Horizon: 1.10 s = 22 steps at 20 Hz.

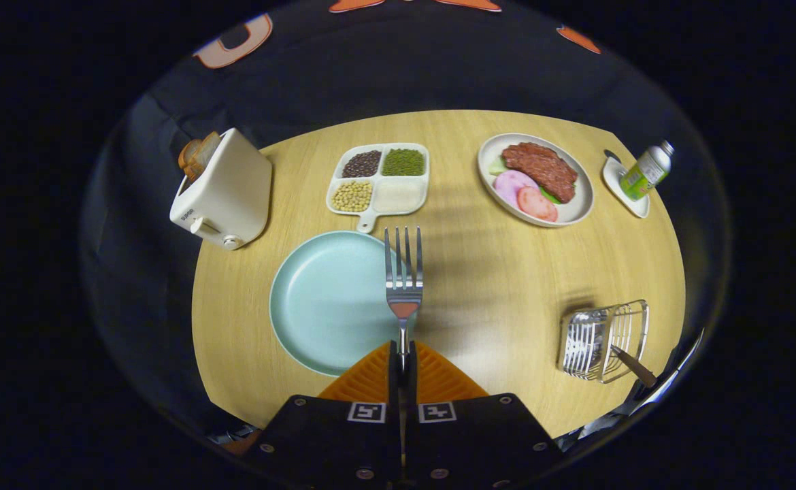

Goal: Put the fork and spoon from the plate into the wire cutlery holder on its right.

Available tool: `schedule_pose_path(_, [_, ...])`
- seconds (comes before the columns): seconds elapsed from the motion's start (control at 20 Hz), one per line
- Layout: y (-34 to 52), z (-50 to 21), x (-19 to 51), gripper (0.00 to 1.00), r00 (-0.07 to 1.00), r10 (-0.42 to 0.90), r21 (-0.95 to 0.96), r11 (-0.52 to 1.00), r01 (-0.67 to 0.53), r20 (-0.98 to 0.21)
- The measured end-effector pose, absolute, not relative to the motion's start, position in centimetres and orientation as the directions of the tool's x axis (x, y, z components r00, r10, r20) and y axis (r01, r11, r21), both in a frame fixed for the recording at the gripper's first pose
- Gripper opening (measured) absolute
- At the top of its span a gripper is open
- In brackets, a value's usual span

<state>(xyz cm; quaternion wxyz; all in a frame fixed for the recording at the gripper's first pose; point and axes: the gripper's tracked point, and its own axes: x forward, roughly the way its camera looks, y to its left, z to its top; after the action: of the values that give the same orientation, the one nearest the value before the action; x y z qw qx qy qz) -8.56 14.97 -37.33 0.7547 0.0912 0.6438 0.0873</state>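
**A:** What lies around your tool?

**B:** A round wooden table (479, 286) carries everything. Beyond my fingers sits a white toaster (224, 190) with bread in its slots, a white divided tray (379, 178) of beans and grains, and a white oval dish (535, 180) of sliced meat. Farther right, a small bottle (647, 170) leans on a little saucer (624, 185).

**A:** And the thing you carry?

**B:** My gripper (403, 357) is closed on the fork (403, 279); both fingers pinch its thin handle. It is polished metal, four tines pointing away from me, raised above the right rim of the plate (326, 299).

**A:** Describe the plate.

**B:** Pale blue, round, smooth, matte, just ahead of my fingers to the left.

**A:** Where is the holder?

**B:** The cutlery holder (603, 339) stands well to the right of the plate, near the table's edge. It is bright bent wire with a ribbed look. A dark handle (633, 365) pokes out of it, tilted; I cannot tell whose. Bare wood lies between fork and holder.
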Motion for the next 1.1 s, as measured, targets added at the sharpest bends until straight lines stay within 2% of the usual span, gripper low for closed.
schedule_pose_path(0.4, [3.2, -36.8, -12.0, 0.03, 0.177, 0.190, 0.212, 0.970, 0.118, -0.966])
schedule_pose_path(0.7, [-2.2, -36.8, -13.6, 0.03, 0.187, 0.151, 0.173, 0.979, 0.110, -0.971])
schedule_pose_path(1.1, [-4.3, -38.3, -15.5, 0.04, 0.134, 0.178, 0.192, 0.976, 0.103, -0.975])
